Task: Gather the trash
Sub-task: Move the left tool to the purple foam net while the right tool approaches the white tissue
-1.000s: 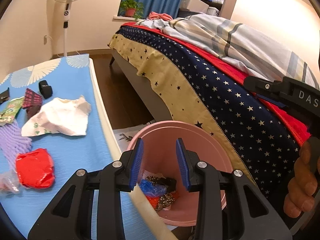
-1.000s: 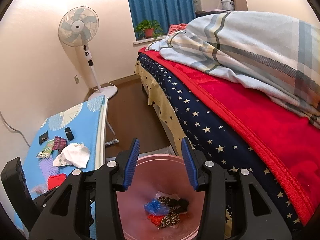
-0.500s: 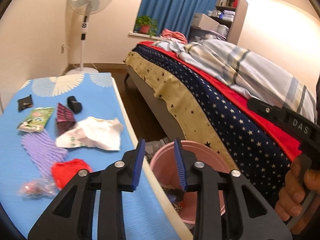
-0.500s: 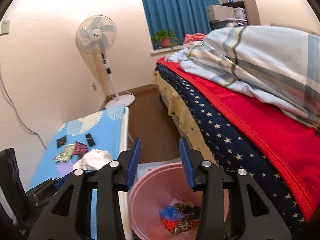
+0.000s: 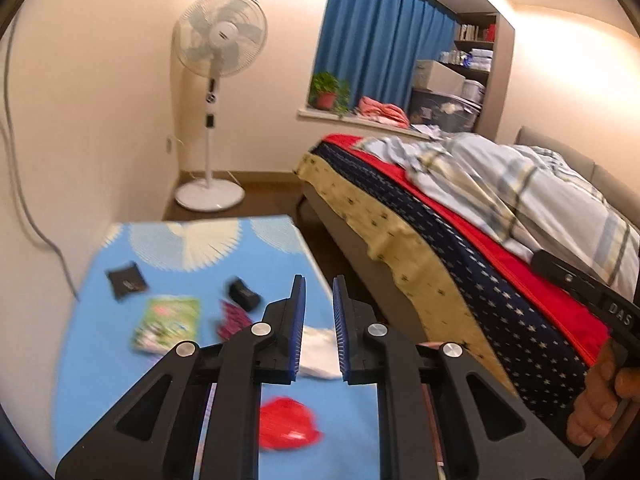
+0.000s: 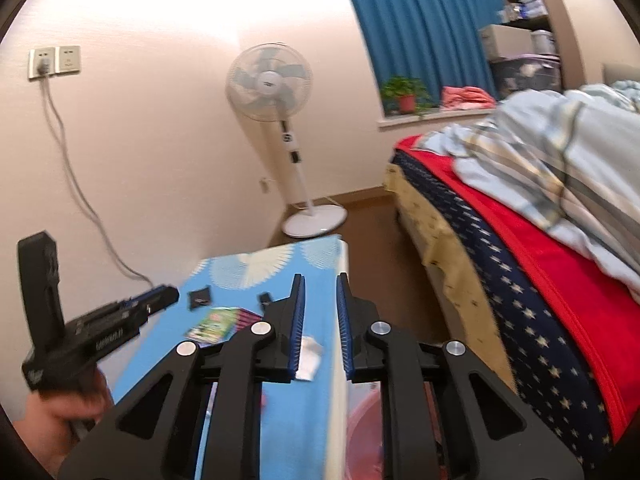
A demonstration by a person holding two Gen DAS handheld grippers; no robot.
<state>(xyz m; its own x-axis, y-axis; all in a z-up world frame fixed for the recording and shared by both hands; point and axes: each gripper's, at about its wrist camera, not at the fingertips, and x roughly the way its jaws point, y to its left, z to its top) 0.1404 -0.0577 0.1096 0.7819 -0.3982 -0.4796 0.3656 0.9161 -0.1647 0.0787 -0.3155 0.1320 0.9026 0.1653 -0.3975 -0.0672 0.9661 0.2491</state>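
- Trash lies loose on the blue bench (image 5: 100,360); landmark for all places: the white crumpled paper (image 5: 318,350), near the bench's bed-side edge.
- Red crumpled wrapper (image 5: 288,426) sits nearer the camera than the white paper. Green packet (image 5: 168,322) lies to its wall side, a dark patterned wrapper (image 5: 234,320) between the two. Small black lump (image 5: 242,298) is just beyond that wrapper, and a flat black sachet (image 5: 126,280) further off toward the wall.
- Pink bin (image 6: 366,440) stands on the floor off the bench edge, on the bed side of the white paper; only its rim shows.
- Left tongs (image 5: 319,320) are closing to a narrow gap, with nothing between the blades; they hang above the white paper, clear of it.
- Right tongs (image 6: 320,320) likewise closing, narrow, empty; they look over the bench edge beside the same paper.
- Judgement: the step is picking the next piece.
- Reopen wide before descending; a narrow gap would push the paper, not take it.
- Bite the bulk of the white paper, not a thin corner.
- One piece per hand; keep the two tools apart.
- Picture is motion-blurred; settle before closing.
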